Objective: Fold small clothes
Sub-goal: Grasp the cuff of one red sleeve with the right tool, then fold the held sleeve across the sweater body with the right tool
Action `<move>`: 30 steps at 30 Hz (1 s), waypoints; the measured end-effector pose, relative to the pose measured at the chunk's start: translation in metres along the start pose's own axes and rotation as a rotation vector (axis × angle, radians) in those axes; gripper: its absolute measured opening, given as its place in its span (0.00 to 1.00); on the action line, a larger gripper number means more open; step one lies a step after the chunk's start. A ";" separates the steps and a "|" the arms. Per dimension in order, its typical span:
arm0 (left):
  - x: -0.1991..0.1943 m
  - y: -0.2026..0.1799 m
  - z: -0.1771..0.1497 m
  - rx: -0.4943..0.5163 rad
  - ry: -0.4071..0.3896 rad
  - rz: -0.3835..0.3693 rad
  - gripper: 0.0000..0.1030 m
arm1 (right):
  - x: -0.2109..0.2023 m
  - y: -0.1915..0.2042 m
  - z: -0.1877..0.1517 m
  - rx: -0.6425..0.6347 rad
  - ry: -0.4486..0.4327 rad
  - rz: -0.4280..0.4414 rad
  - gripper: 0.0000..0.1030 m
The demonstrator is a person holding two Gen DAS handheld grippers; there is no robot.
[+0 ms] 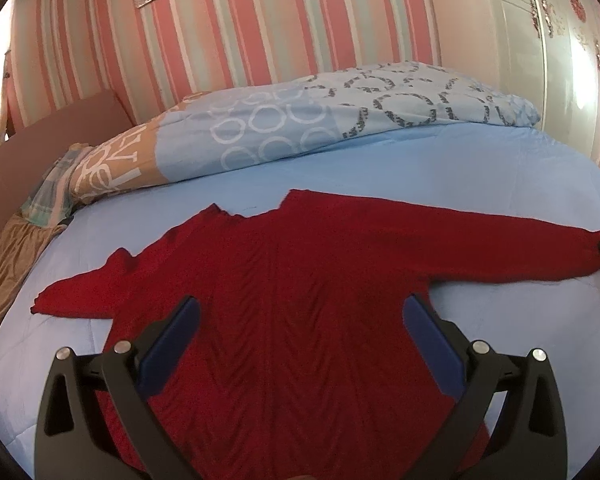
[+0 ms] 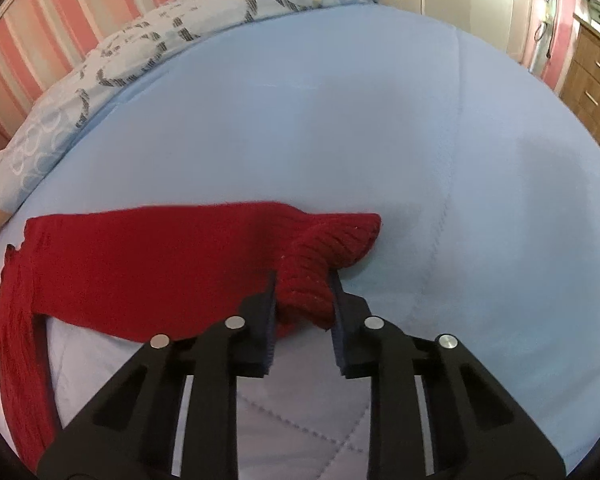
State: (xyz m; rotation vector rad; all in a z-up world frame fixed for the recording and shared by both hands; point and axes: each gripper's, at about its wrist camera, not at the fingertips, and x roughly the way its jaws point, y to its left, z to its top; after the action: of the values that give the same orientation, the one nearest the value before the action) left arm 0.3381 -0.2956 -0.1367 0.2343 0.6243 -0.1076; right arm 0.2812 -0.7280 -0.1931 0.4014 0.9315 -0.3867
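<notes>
The ribbed cuff is being pinched by the right gripper at lower centre. The left gripper is being held wide open over the red sweater, spread mid-frame on the blue bed; a patterned duvet is being seen beyond.

Below my left claw lies a deep red sweater with a chevron knit. Its ribbed red cuff sits between my right claw's black fingers. Under both I see a plain pale blue bedsheet. Beyond the claws, a light blue duvet shows white and grey rings, against a pink-striped wall.
</notes>
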 end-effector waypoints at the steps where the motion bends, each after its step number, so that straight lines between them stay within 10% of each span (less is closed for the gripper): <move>1: 0.000 0.002 0.000 -0.003 -0.001 0.003 0.99 | -0.005 0.005 0.002 -0.011 -0.017 -0.003 0.20; 12: 0.006 0.048 0.006 -0.039 0.003 0.041 0.99 | -0.033 0.083 0.027 -0.104 -0.108 0.062 0.19; 30: 0.044 0.188 0.017 -0.088 -0.017 0.133 0.99 | -0.011 0.344 0.003 -0.323 -0.108 0.213 0.19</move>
State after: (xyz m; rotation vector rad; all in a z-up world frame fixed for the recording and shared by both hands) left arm 0.4147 -0.1192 -0.1147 0.1895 0.5933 0.0456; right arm 0.4436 -0.4320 -0.1257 0.1793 0.8197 -0.0596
